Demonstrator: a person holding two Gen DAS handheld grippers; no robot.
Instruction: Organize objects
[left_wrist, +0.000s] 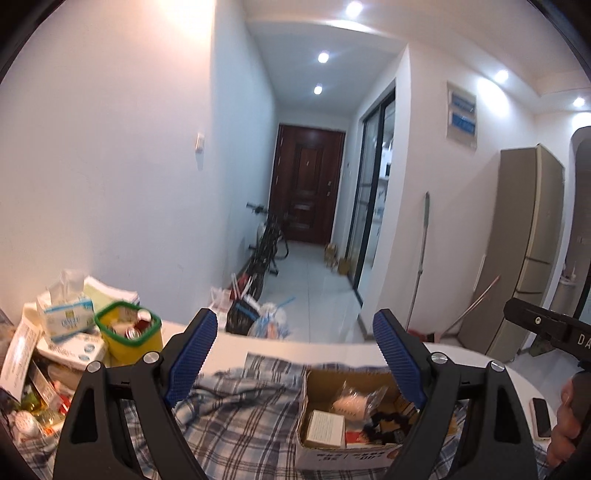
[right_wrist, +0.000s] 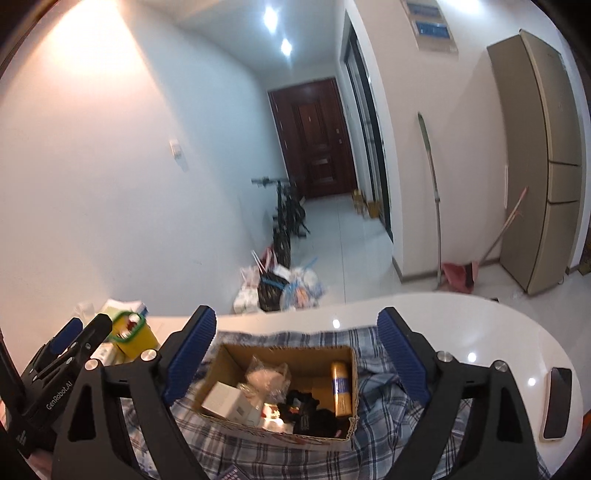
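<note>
Tongs status: left tongs (left_wrist: 295, 354) stand wide with nothing between the blue ribbed pads, raised over the bench and pointing towards the hallway. Right tongs (right_wrist: 297, 354) likewise gape wide and carry nothing. Open brown cardboard box (right_wrist: 280, 391) sits on a blue-and-white plaid cloth (right_wrist: 384, 417) spread over the glossy white bench (right_wrist: 461, 325). In the right wrist view the box lies below and between the two fingers, apart from both pads; in the left wrist view it sits low and right, partly hidden behind the right-hand finger. Box contents: small white carton (right_wrist: 225, 400) at its left, crumpled clear plastic bag (right_wrist: 267, 378) with something pale inside, yellow tube with a blue label (right_wrist: 341, 386) lying along the right wall, black items (right_wrist: 314, 413) at the near side, too jumbled to identify. Yellow tub with a green rim (left_wrist: 129, 330) stands on the bench to the left, well apart from the box, holding small cans or jars. Beside it a white tissue pack (left_wrist: 64, 312) and a heap of packets. Dark smartphone in a pale case (right_wrist: 557, 402) lies flat on the bench to the right of the cloth. A hand (left_wrist: 565, 417) grips the right tool at the edge of the left wrist view.
</note>
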